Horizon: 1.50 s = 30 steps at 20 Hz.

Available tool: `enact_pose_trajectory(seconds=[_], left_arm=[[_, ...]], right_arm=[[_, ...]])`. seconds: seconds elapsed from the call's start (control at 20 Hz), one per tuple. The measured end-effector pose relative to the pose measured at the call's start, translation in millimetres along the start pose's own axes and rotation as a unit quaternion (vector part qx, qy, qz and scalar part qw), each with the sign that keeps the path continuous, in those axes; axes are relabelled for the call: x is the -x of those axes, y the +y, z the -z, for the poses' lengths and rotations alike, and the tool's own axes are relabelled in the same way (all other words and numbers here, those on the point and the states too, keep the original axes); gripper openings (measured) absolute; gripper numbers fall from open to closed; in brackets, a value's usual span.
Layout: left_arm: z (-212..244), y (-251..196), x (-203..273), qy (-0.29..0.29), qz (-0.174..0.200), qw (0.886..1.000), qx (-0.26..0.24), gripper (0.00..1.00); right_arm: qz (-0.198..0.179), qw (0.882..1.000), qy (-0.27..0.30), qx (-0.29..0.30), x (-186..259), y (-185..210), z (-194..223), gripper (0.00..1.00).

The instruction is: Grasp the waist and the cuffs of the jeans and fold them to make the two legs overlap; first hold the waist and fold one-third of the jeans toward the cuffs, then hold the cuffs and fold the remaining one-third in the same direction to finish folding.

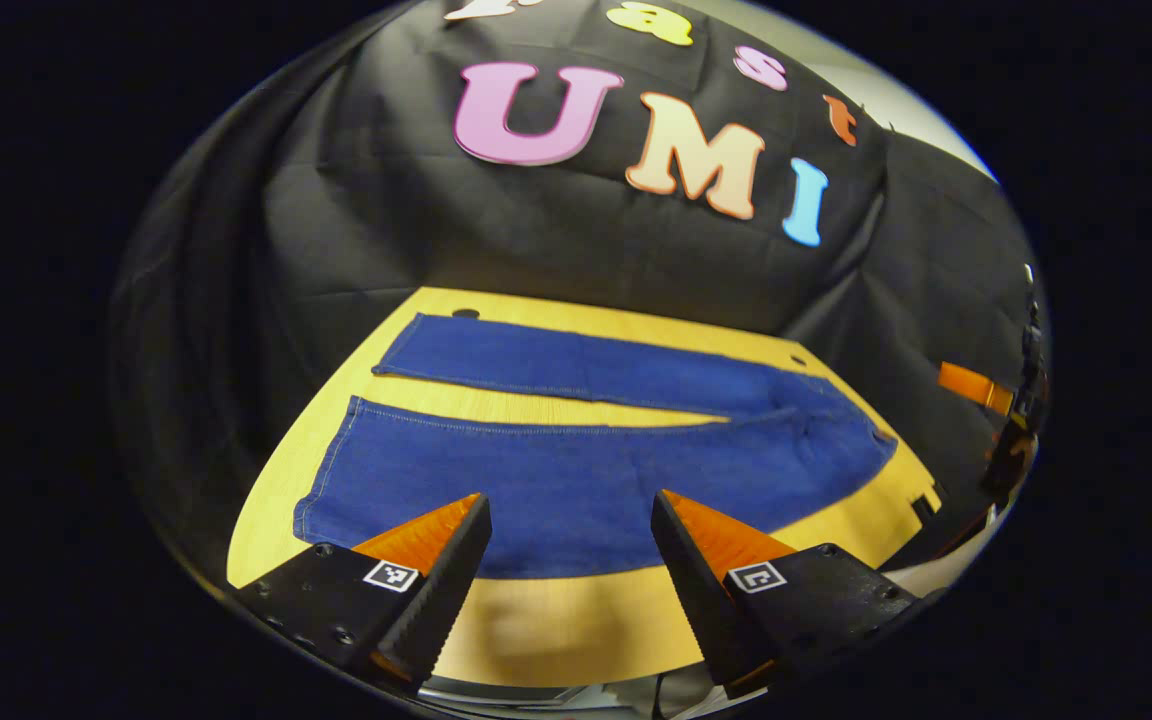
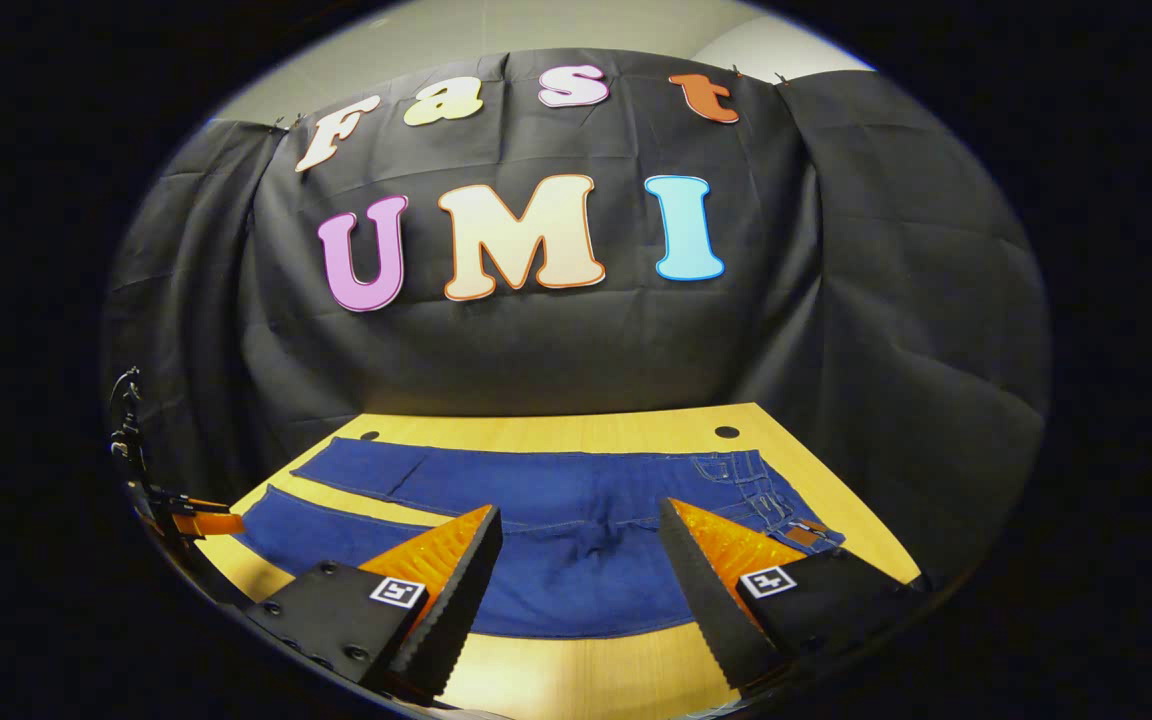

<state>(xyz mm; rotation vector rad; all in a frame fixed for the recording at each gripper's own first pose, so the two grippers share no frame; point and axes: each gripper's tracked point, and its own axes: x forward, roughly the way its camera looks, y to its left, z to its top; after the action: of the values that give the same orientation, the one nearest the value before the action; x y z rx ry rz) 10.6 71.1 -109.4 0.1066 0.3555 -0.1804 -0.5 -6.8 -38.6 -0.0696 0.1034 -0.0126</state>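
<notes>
While unfolded, jeans (image 1: 576, 480) flat, legs (image 1: 496, 365) apart

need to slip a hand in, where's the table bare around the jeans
Bare table runs along the near edge before the jeans, a thin strip behind the far leg, and a wedge between the legs. The jeans cover the rest.

My left gripper (image 1: 571, 520) covers part of the near edge of the jeans (image 1: 576, 470) behind its 2 fingers. In the right gripper view my right gripper (image 2: 581, 530) hides the near hem and part of the waist; the waistband patch (image 2: 804, 535) is too small to make out. The table (image 2: 556, 430) runs off that view at the bottom.
</notes>
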Motion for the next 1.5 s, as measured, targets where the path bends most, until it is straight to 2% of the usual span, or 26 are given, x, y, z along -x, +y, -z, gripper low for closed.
enact_pose_trajectory(seconds=[0.05, 0.1, 0.2, 0.35, 0.4, 0.45, 0.6, 0.65, 0.7, 0.75, 0.8, 0.95, 1.0, 1.05, 1.2, 1.25, 1.3, 1.35, 1.5], left_arm=[[6, 4, -1, 0.021, 0.011, 0.999, -0.023, 0.96], [14, 7, -1, 0.049, 0.023, 0.997, -0.054, 0.96], [33, 15, 1, 0.108, 0.055, 0.986, -0.118, 0.96], [63, 35, 1, 0.197, 0.097, 0.956, -0.194, 0.96], [66, 42, 0, 0.216, 0.101, 0.948, -0.213, 0.97], [66, 49, -2, 0.231, 0.103, 0.939, -0.232, 0.96], [67, 70, -12, 0.263, 0.112, 0.914, -0.287, 0.96], [68, 77, -15, 0.279, 0.115, 0.905, -0.299, 0.92], [72, 80, -14, 0.293, 0.118, 0.897, -0.309, 0.95], [75, 83, -14, 0.303, 0.12, 0.891, -0.317, 0.95], [78, 86, -14, 0.311, 0.124, 0.886, -0.32, 0.95], [82, 96, -20, 0.325, 0.132, 0.879, -0.323, 0.94], [84, 97, -20, 0.331, 0.128, 0.878, -0.322, 0.98], [87, 98, -21, 0.336, 0.124, 0.877, -0.32, 0.93], [91, 99, -22, 0.344, 0.13, 0.876, -0.312, 0.92], [90, 99, -22, 0.345, 0.135, 0.875, -0.312, 0.88], [92, 100, -23, 0.35, 0.137, 0.872, -0.314, 0.91], [90, 102, -23, 0.354, 0.14, 0.869, -0.316, 0.89], [91, 101, -25, 0.367, 0.14, 0.862, -0.319, 0.93]], right_arm=[[0.001, 1.0, 0.003, 0.006, 0, -1, 2, 0.93], [0.002, 1.0, 0.007, 0.011, 2, -3, 5, 0.98], [0.004, 1.0, 0.021, 0.017, 2, -5, 14, 0.98], [0.004, 0.999, 0.044, 0.016, 4, -7, 28, 0.98], [0.005, 0.999, 0.05, 0.015, 4, -8, 33, 0.94], [0.007, 0.998, 0.056, 0.016, 6, -9, 36, 0.98], [0.015, 0.997, 0.068, 0.027, 10, -14, 47, 0.94], [0.019, 0.997, 0.073, 0.033, 11, -16, 50, 0.94], [0.023, 0.996, 0.079, 0.039, 12, -19, 55, 0.98], [0.026, 0.995, 0.082, 0.043, 13, -20, 56, 0.94], [0.029, 0.995, 0.083, 0.045, 16, -23, 57, 0.98], [0.04, 0.995, 0.082, 0.029, 17, -33, 56, 0.96], [0.044, 0.995, 0.085, 0.02, 17, -36, 58, 0.96], [0.048, 0.995, 0.087, 0.012, 17, -39, 58, 0.98], [0.066, 0.995, 0.08, 0.012, 13, -55, 51, 0.96], [0.072, 0.994, 0.078, 0.01, 12, -62, 48, 0.98], [0.077, 0.994, 0.078, 0.007, 12, -68, 47, 0.98], [0.083, 0.994, 0.077, 0.004, 10, -74, 45, 0.96], [0.088, 0.993, 0.072, -0.008, 5, -79, 43, 0.98]])
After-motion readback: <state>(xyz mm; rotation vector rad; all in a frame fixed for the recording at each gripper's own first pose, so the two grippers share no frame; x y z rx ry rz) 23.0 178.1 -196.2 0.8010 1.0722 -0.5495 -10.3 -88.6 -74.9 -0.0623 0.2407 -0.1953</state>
